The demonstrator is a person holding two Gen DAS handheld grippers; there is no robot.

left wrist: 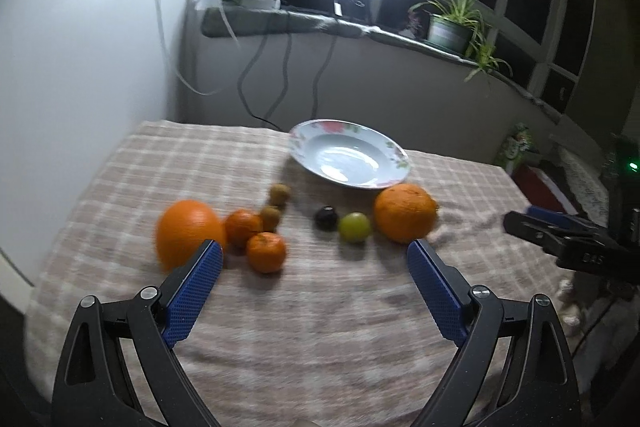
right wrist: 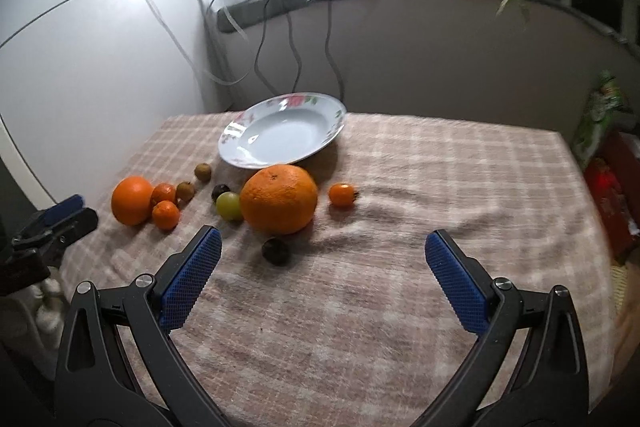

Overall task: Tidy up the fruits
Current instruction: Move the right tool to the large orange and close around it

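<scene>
Left wrist view: the left hand-held gripper (left wrist: 314,255) hangs over the checked table (left wrist: 320,327) with its blue pads spread wide and nothing between them. The white flowered plate (left wrist: 394,157) sits at the far side of the table, bare inside. In front of the plate to the right lies a large orange (left wrist: 405,213); left of that, a green fruit (left wrist: 354,227) and a dark fruit (left wrist: 326,218). Further left of the plate lie two small brown fruits (left wrist: 279,194), two mandarins (left wrist: 266,252) and another orange (left wrist: 188,233). The right hand-held gripper (left wrist: 528,217) shows at the right edge.

Right wrist view: the right hand-held gripper (right wrist: 322,247) is likewise wide open and holds nothing. Nearer than the plate (right wrist: 240,147) lies the large orange (right wrist: 279,199), with a small orange fruit (right wrist: 342,195) to its right and a second dark fruit (right wrist: 275,251) in front.
</scene>
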